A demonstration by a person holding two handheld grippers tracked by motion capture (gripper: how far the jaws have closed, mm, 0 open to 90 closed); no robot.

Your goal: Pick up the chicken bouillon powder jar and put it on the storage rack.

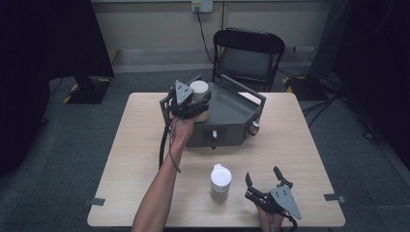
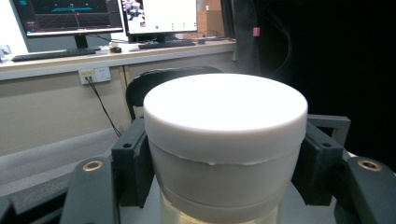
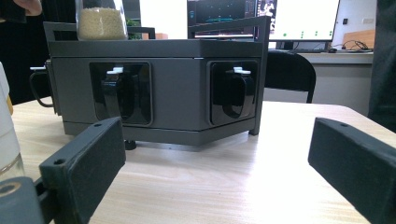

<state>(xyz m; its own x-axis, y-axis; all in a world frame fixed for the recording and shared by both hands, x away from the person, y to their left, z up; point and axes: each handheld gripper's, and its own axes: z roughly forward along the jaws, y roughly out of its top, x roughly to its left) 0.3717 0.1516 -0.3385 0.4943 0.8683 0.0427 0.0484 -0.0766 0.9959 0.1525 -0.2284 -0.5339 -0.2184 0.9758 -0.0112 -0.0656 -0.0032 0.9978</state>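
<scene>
My left gripper (image 1: 193, 100) is shut on a clear jar with a white lid (image 1: 199, 88), held upright over the left end of a grey metal box (image 1: 231, 113). In the left gripper view both pads (image 2: 134, 161) press the sides of the jar (image 2: 224, 126) just under its lid. The right gripper view shows that jar (image 3: 100, 21) holding pale grains above the box (image 3: 154, 93). A second white-lidded jar (image 1: 220, 178) stands on the table in front. To its right my right gripper (image 1: 263, 181) rests open with nothing between its fingers (image 3: 88, 158).
The box has a raised rail around its top and two black recessed taps (image 3: 120, 93) on its front faces. A black folding chair (image 1: 247, 53) stands behind the table (image 1: 140, 159). The second jar's side (image 3: 5, 135) shows at the left edge of the right gripper view.
</scene>
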